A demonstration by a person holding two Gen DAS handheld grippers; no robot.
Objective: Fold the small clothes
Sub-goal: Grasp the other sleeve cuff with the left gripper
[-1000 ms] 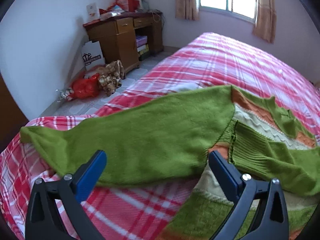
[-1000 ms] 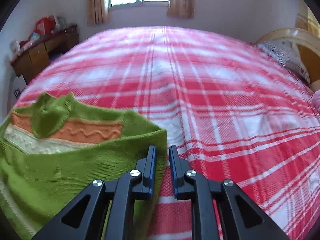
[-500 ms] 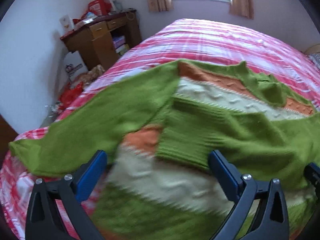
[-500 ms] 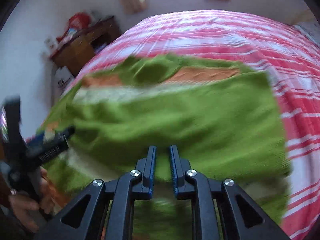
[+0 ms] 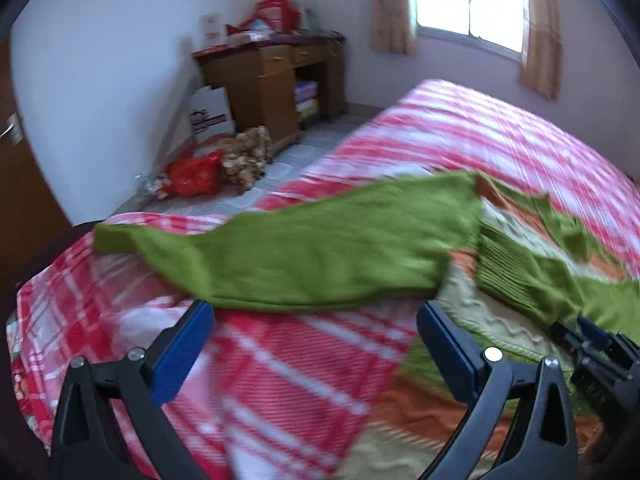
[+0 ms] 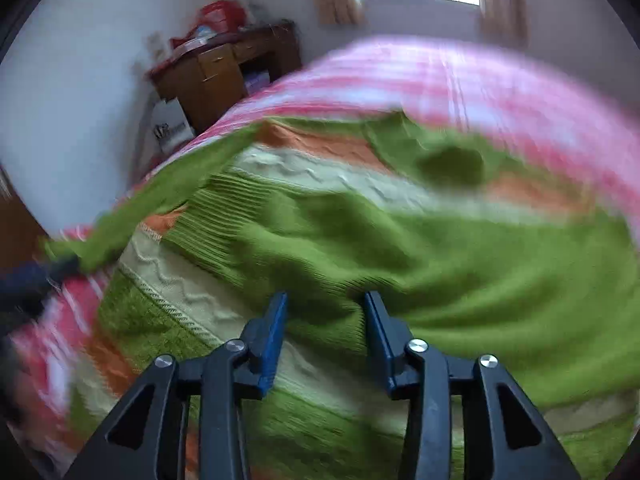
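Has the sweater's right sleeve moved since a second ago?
Yes. The right sleeve now lies folded across the sweater's striped chest, toward the wooden desk; earlier it hung at the right gripper, whose jaws have just been opening.

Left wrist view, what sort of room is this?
Most likely a home bedroom: a bed under a red plaid bedspread, a wooden desk against the wall, and a curtained window.

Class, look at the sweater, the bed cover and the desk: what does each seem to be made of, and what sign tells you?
Sweater: knitted yarn, probably wool or acrylic; ribbing and raised wavy stitches show. Bed cover: soft woven cloth, matte, with a red-and-white check. Desk: brown wood or veneer, slightly glossy, with drawers; blur leaves it open.
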